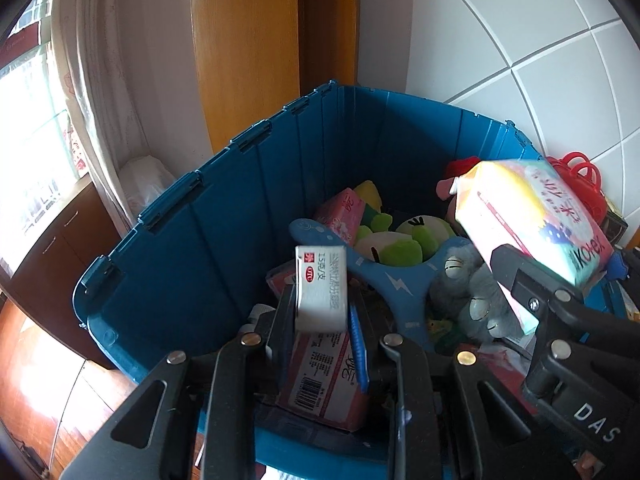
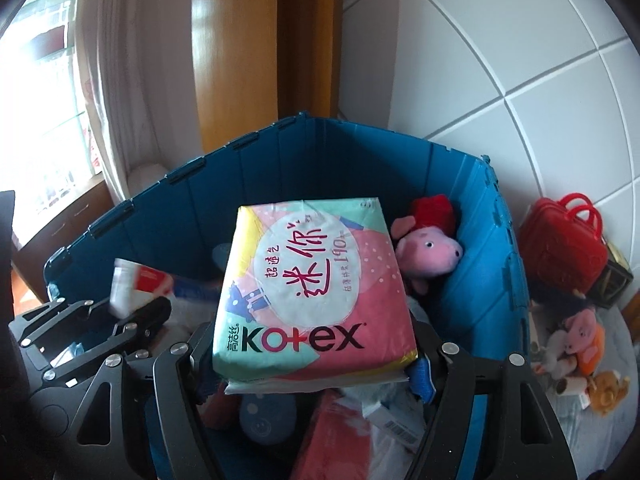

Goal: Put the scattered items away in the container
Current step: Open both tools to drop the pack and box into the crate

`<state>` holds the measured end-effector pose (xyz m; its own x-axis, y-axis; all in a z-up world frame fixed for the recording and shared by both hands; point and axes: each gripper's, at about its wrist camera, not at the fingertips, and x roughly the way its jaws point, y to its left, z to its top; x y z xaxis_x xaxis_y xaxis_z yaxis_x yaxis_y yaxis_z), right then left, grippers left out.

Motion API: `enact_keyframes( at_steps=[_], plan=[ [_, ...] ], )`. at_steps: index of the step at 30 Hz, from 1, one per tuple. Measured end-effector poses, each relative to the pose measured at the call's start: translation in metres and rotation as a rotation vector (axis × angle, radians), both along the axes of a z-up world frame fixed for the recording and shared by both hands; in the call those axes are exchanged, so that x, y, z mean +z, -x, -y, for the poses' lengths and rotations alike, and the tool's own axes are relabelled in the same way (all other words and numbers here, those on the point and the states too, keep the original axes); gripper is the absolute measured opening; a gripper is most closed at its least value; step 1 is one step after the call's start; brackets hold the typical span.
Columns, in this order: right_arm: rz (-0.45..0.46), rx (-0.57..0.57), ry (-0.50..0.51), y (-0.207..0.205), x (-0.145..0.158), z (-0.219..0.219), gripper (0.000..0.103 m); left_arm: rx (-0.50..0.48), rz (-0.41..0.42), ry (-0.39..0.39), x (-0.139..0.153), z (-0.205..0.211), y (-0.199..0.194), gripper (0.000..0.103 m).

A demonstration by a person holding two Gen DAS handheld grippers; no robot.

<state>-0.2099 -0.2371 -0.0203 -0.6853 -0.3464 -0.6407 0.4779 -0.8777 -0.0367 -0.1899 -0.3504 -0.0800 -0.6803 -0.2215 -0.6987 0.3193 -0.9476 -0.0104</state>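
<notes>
The left gripper (image 1: 320, 304) is clamped on a small white medicine box (image 1: 321, 288), low centre of its view, above the blue crate (image 1: 224, 216). The right gripper (image 2: 314, 344) pinches a Kotex pack (image 2: 312, 288) mid-frame over the crate, beside a pink plush pig (image 2: 428, 252).

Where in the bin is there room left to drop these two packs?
Freest patch: along the blue bin's left wall, beside the pink pack. The middle is crowded with the blue toy, green plush and grey plush; the pig plush fills the far-right corner.
</notes>
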Motion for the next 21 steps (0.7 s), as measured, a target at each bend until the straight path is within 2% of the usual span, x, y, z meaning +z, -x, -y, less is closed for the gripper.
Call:
enact_keyframes(
  at_steps=[1, 3, 8, 12, 14, 16, 21],
  plan=[
    [-0.007, -0.008, 0.002, -0.001, 0.001, 0.001, 0.085, -0.001, -0.003, 0.003, -0.001, 0.000, -0.001, 0.055],
    [-0.017, -0.016, 0.000, -0.004, 0.002, 0.003, 0.086, -0.005, -0.020, 0.022, 0.000, -0.001, -0.004, 0.064],
    [-0.042, -0.049, 0.002, -0.012, 0.007, -0.003, 0.086, -0.011, -0.045, 0.014, 0.002, -0.001, -0.014, 0.064],
    [-0.086, -0.057, 0.031, -0.032, 0.017, -0.025, 0.086, 0.000, -0.093, -0.001, 0.010, -0.004, -0.030, 0.064],
    [-0.108, -0.061, 0.055, -0.046, 0.024, -0.041, 0.087, 0.002, -0.130, -0.009, 0.014, -0.009, -0.040, 0.067],
    [-0.135, -0.069, 0.083, -0.060, 0.031, -0.060, 0.087, -0.004, -0.186, -0.013, 0.022, -0.020, -0.052, 0.076],
    [-0.221, -0.137, 0.137, -0.090, 0.042, -0.120, 0.093, -0.066, -0.303, 0.010, 0.043, -0.066, -0.077, 0.078]
  ],
)
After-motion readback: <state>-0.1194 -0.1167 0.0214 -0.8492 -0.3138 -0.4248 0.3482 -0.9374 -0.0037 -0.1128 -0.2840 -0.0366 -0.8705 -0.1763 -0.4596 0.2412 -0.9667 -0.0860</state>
